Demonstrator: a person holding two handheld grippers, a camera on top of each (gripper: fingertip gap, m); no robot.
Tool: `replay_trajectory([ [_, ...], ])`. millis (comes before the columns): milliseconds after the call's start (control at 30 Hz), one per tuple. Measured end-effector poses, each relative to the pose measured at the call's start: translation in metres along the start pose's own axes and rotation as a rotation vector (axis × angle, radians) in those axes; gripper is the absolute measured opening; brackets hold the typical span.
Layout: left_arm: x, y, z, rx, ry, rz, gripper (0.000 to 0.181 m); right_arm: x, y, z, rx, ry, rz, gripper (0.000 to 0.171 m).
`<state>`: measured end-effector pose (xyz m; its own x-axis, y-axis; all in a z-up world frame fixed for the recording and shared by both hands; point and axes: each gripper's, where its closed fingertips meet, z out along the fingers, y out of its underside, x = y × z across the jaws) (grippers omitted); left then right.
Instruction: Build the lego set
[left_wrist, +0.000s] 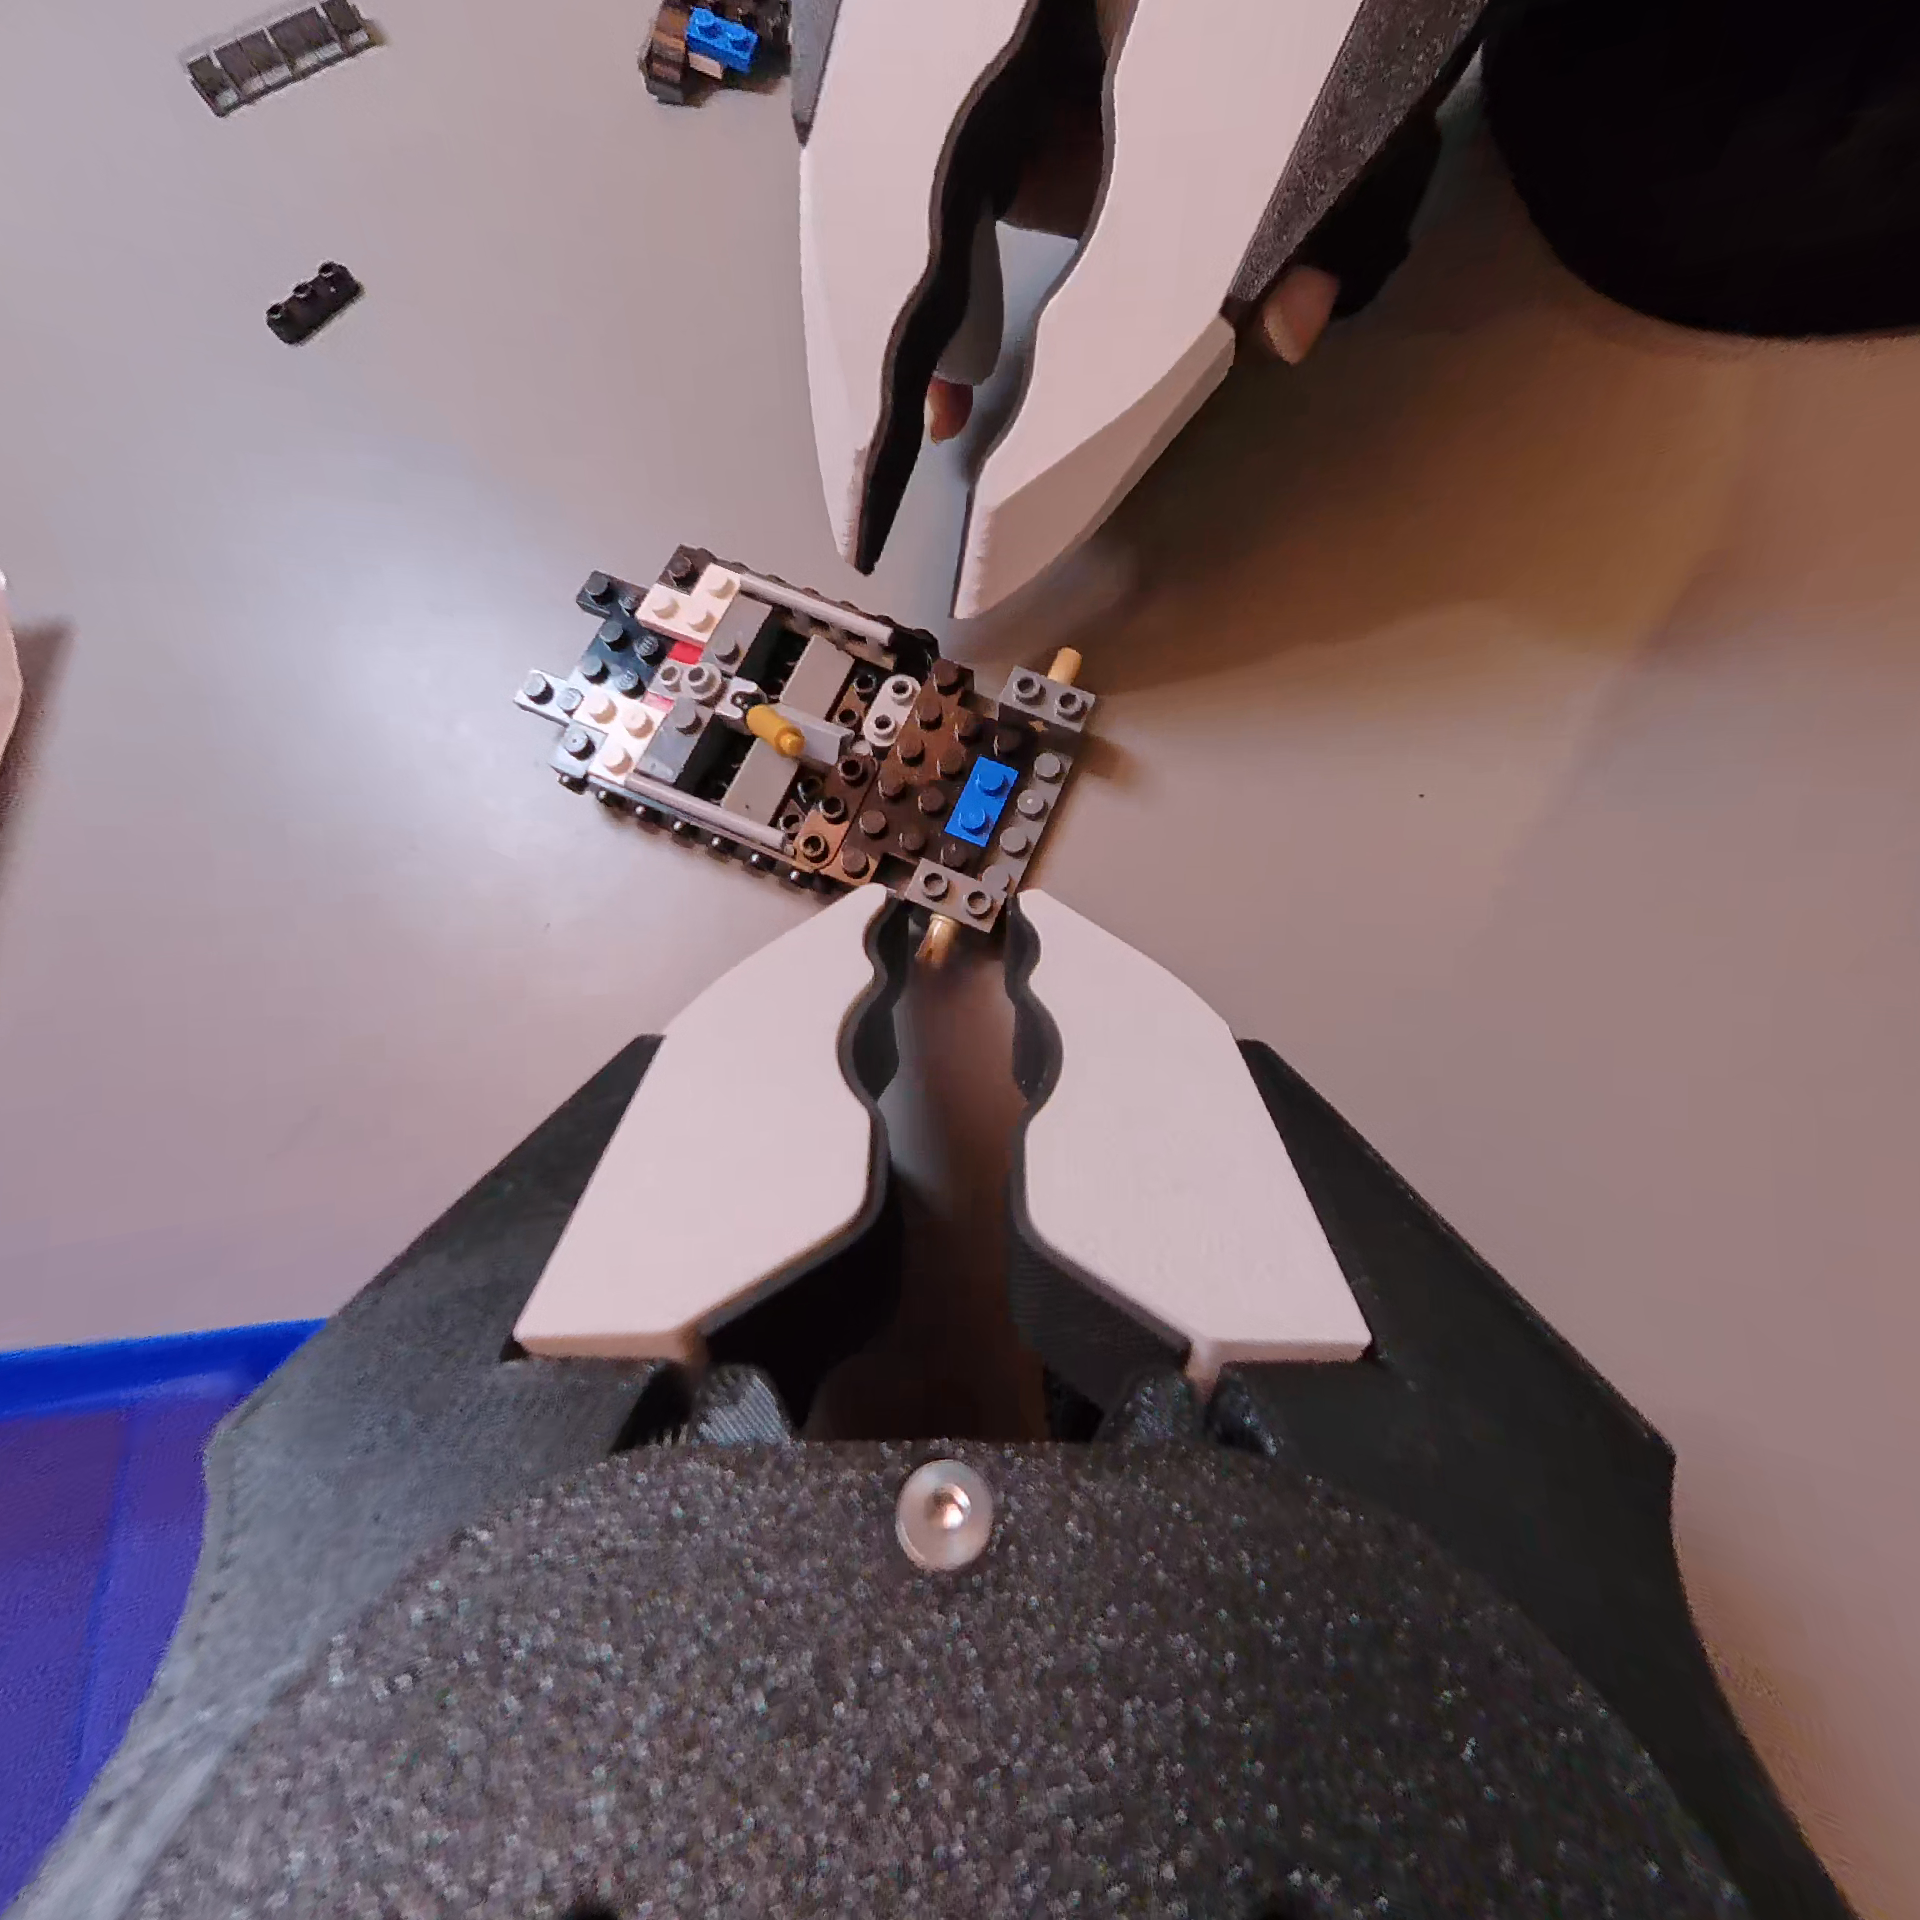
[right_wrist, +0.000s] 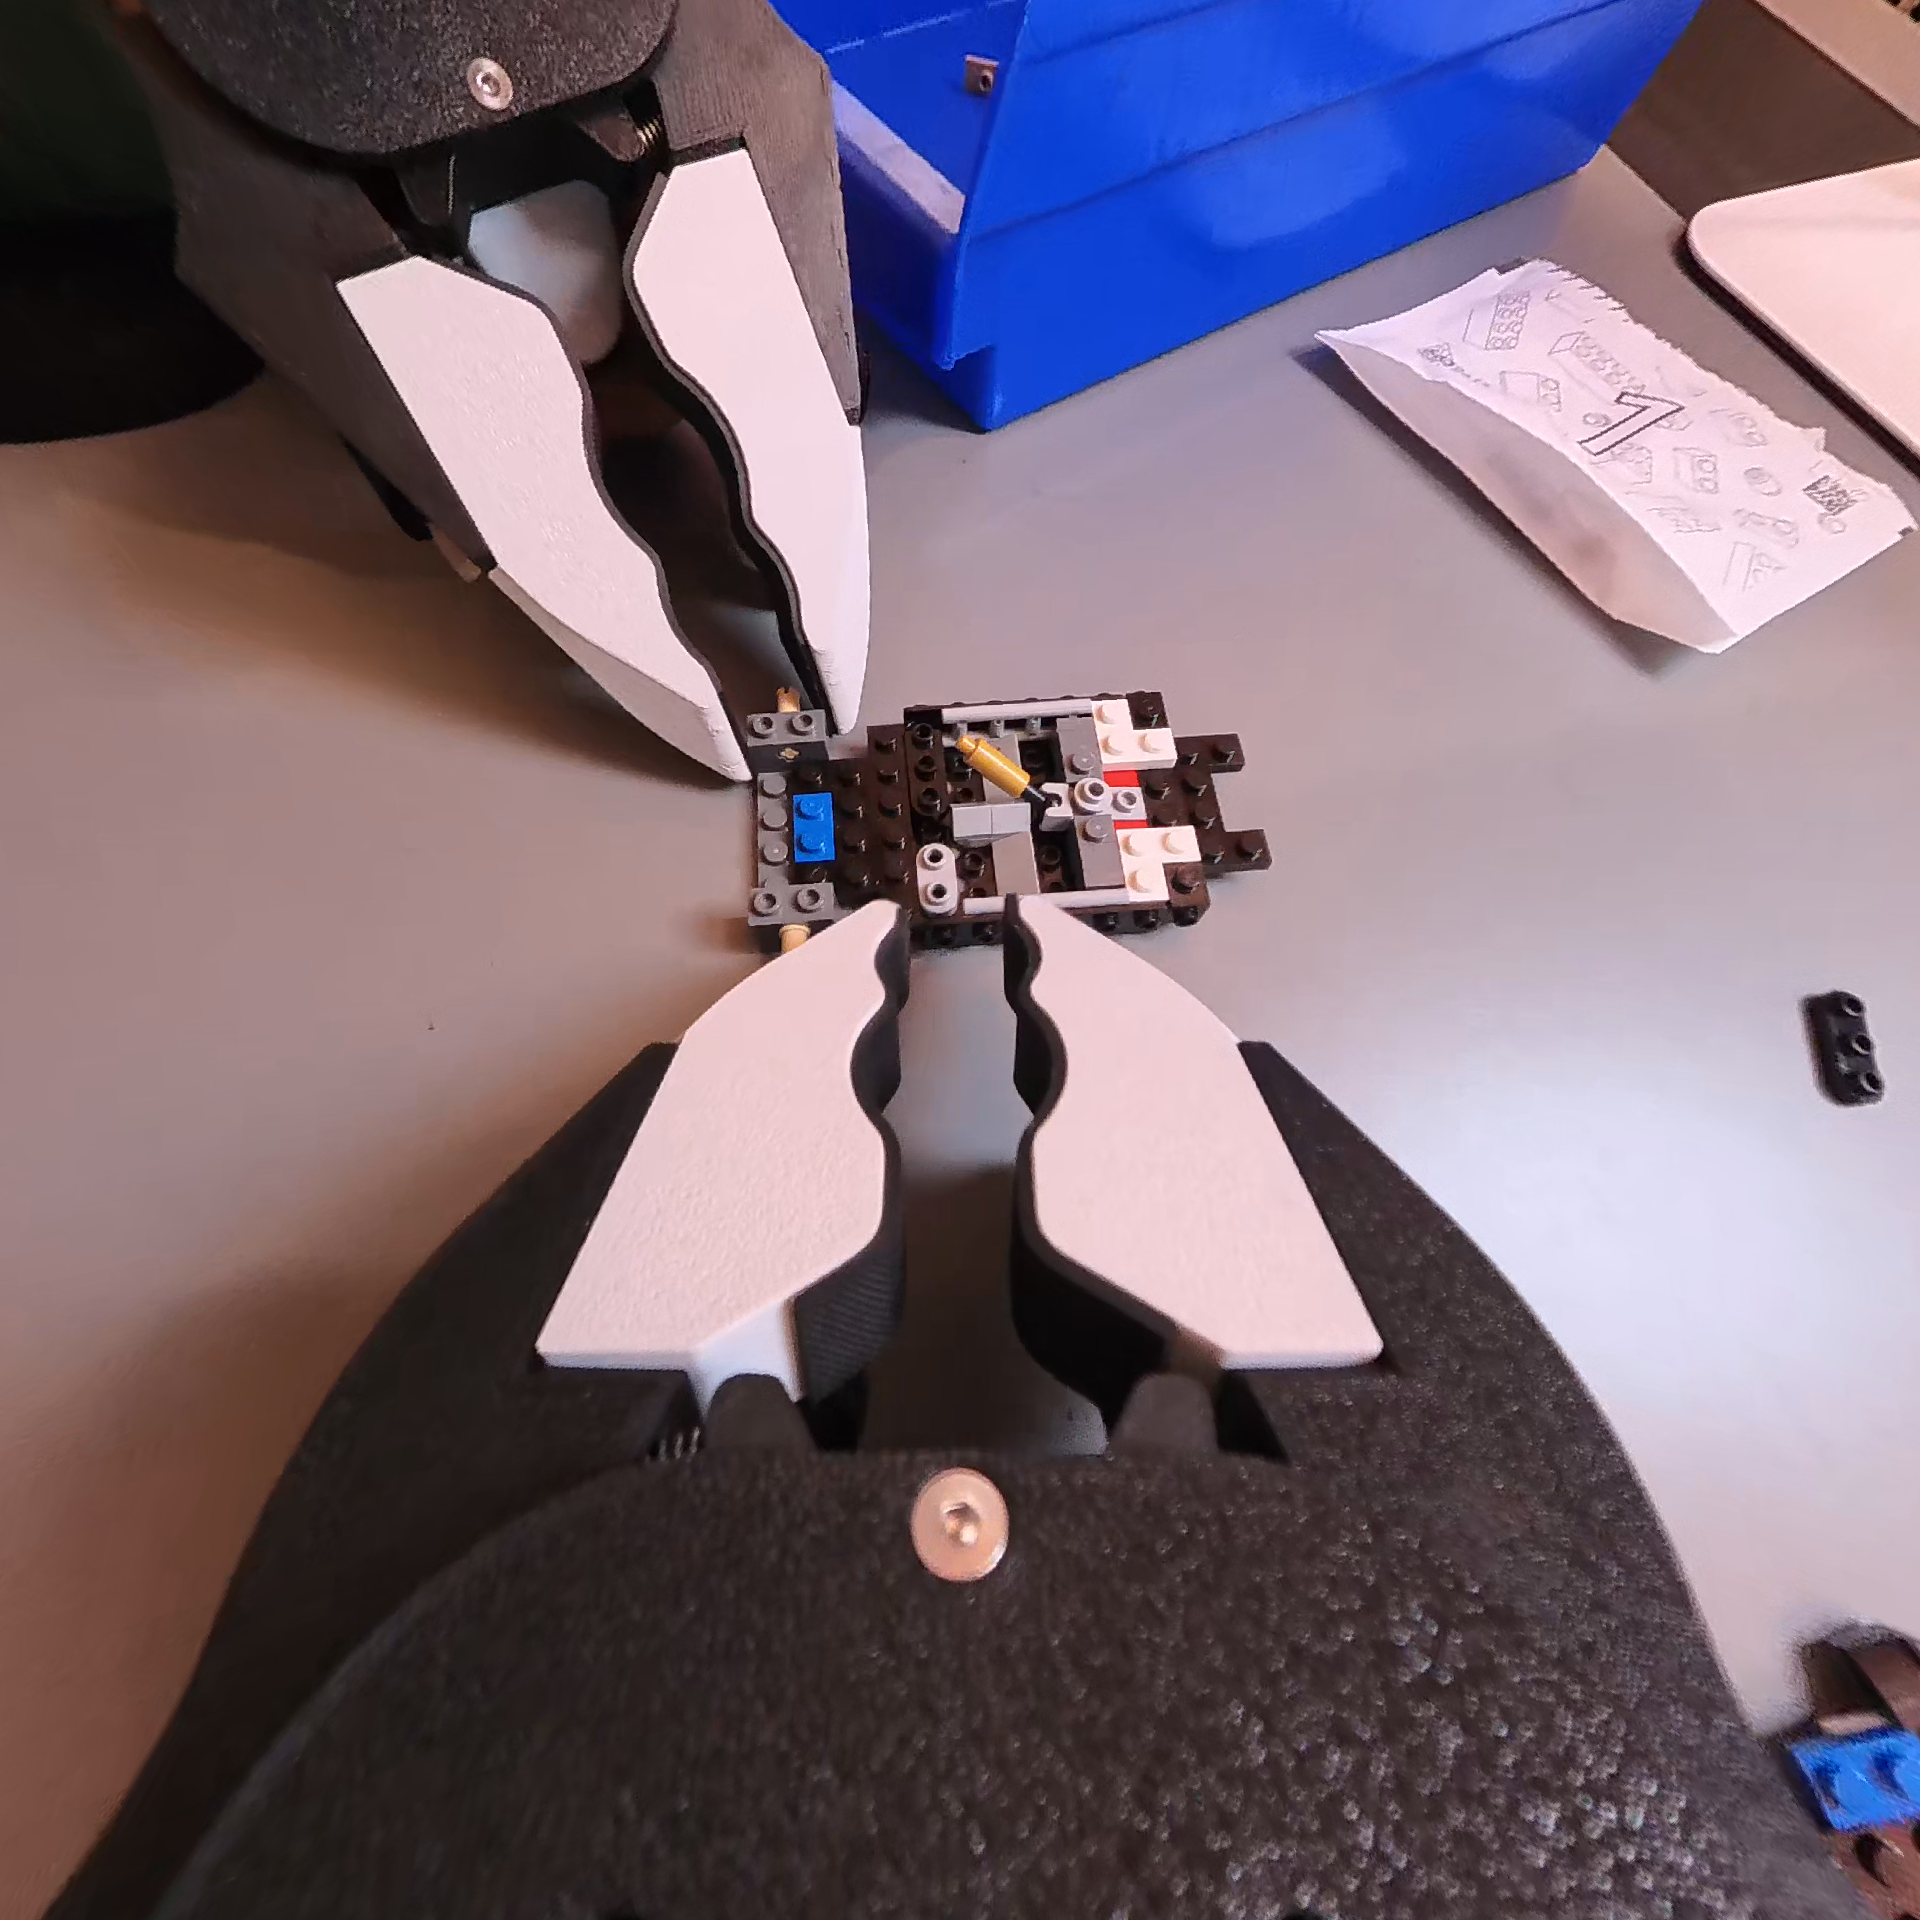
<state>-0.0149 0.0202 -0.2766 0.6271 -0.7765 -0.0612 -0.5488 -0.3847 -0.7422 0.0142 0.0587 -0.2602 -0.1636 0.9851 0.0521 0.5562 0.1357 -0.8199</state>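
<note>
A flat brick model (left_wrist: 810, 727) of black, brown, grey and white plates lies on the grey table; it also shows in the right wrist view (right_wrist: 997, 821). It carries a small blue plate (left_wrist: 982, 795) and a gold pin. My left gripper (left_wrist: 951, 904) pinches the model's grey end block (left_wrist: 956, 888) with a tan peg, one fingertip on each side; this also shows in the right wrist view (right_wrist: 790, 743). My right gripper (right_wrist: 956, 909) is open and empty, its tips just short of the model's long side. It reaches in from the far side in the left wrist view (left_wrist: 920, 592).
A blue bin (right_wrist: 1247, 208) stands behind the model. A printed paper bag (right_wrist: 1610, 447) lies at the right. A loose black plate (right_wrist: 1847, 1044) lies apart on the table. A small brick pile with a blue brick (right_wrist: 1860, 1766) sits near my right gripper. A gloved hand (left_wrist: 1299, 312) holds the right gripper. Across from one pair of fingers to the other is roughly 6 cm.
</note>
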Motion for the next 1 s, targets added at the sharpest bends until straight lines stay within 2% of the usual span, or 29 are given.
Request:
replay_trajectory([
  [467, 0.010, 0.000, -0.002, -0.024, 0.031, 0.060, 0.017, 0.000, -0.012, 0.003, 0.022, -0.019, 0.037, 0.017],
  [567, 0.012, 0.000, -0.003, -0.023, 0.038, 0.069, 0.018, -0.001, -0.015, 0.006, -0.005, -0.027, 0.014, 0.017],
  [767, 0.016, -0.005, -0.007, 0.004, 0.064, 0.056, 0.030, -0.001, -0.015, 0.007, -0.050, -0.042, -0.008, 0.017],
  [1000, 0.018, -0.002, -0.002, -0.021, 0.048, 0.089, 0.022, -0.002, -0.016, 0.007, -0.142, -0.074, -0.087, 0.017],
])
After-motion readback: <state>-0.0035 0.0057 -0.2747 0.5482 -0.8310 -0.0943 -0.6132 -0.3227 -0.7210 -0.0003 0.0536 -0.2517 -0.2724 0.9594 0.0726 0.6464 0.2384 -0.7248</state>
